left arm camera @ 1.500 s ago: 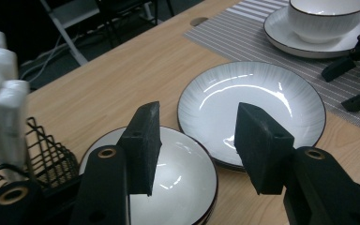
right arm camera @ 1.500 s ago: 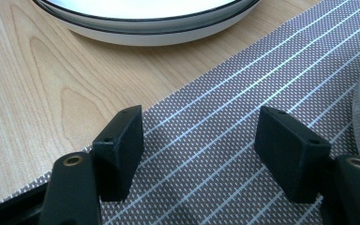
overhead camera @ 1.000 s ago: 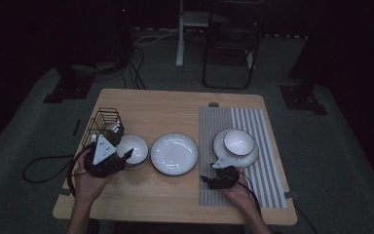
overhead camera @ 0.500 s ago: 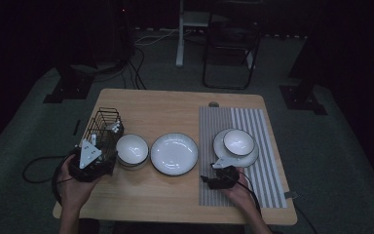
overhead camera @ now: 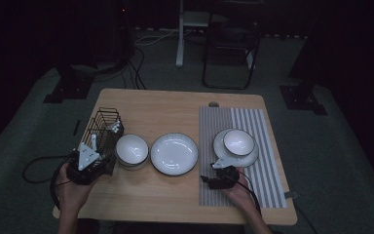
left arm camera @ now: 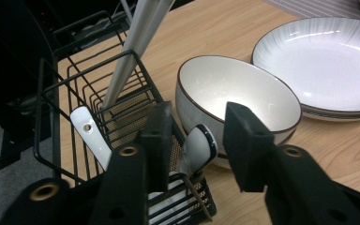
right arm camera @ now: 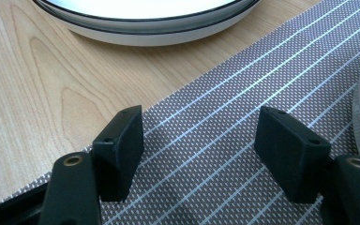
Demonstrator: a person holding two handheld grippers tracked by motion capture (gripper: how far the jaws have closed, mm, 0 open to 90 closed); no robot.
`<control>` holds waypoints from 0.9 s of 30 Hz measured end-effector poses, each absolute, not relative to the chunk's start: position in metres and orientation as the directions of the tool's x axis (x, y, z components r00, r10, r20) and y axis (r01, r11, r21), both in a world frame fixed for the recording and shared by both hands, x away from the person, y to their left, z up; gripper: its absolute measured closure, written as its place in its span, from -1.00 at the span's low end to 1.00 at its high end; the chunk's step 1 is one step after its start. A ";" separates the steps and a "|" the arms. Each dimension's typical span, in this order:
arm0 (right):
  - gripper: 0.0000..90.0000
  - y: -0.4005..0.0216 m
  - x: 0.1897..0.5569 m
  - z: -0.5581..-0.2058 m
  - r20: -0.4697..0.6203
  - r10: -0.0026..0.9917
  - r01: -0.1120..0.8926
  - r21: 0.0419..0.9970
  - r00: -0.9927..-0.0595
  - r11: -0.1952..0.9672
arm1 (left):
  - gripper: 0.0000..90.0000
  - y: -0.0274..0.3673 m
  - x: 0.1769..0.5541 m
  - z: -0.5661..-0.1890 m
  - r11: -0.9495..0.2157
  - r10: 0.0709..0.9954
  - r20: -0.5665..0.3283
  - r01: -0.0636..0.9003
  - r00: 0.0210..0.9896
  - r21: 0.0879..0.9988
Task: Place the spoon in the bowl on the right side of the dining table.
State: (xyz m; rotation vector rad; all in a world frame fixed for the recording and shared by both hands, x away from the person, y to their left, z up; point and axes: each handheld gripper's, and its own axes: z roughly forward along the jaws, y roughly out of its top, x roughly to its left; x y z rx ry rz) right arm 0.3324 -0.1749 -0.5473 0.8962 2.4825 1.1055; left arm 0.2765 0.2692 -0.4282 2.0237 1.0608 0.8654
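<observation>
Cutlery stored upright in the wire basket (overhead camera: 102,124) at the table (overhead camera: 175,102) edge, so handles and heads stick up within reach – hence the approach from above and the side rather than flat along the wood. Left gripper (left arm camera: 198,123) tilted down into the near corner of that basket, jaws having just been closing, w/ the white spoon (left arm camera: 200,144) between them. Pads not pressing on it as far as can be judged: a sliver of gap visible each side, so open around the spoon, no grip. Spoon head dark-rimmed, leaning toward the bowl (left arm camera: 234,89) just beside the basket, approx. centred between the jaws and a bit below their tips. Second spoon handle (left arm camera: 91,136) w/ a hole off to the left jaw's outer side, apart from the pads; white chopsticks (left arm camera: 131,51) slanted up at the basket's far end, well clear. Wide plate (left arm camera: 323,56) next past the bowl. Right gripper (right arm camera: 201,126) parked low over the striped mat (right arm camera: 272,61), jaws wide, nothing between – prob. just waiting out of the way, near the small bowl on its plate (overhead camera: 237,141).
</observation>
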 end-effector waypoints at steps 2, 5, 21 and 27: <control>-0.28 -0.175 0.332 -0.547 -0.003 0.640 0.426 0.744 -0.769 0.515 | 0.48 0.270 0.278 -0.429 -0.432 0.863 0.236 0.410 0.447 0.804; -0.28 -0.175 0.332 -0.547 -0.002 0.640 0.426 0.744 -0.769 0.515 | 0.61 0.270 0.281 -0.428 -0.428 0.863 0.231 0.410 0.449 0.806; -0.28 -0.175 0.332 -0.547 -0.003 0.640 0.426 0.744 -0.769 0.515 | 0.75 0.286 0.298 -0.427 -0.330 0.910 0.153 0.449 0.386 0.831; -0.28 -0.175 0.332 -0.547 -0.003 0.640 0.426 0.744 -0.769 0.515 | 0.75 0.290 0.301 -0.434 -0.308 0.919 0.129 0.473 0.374 0.826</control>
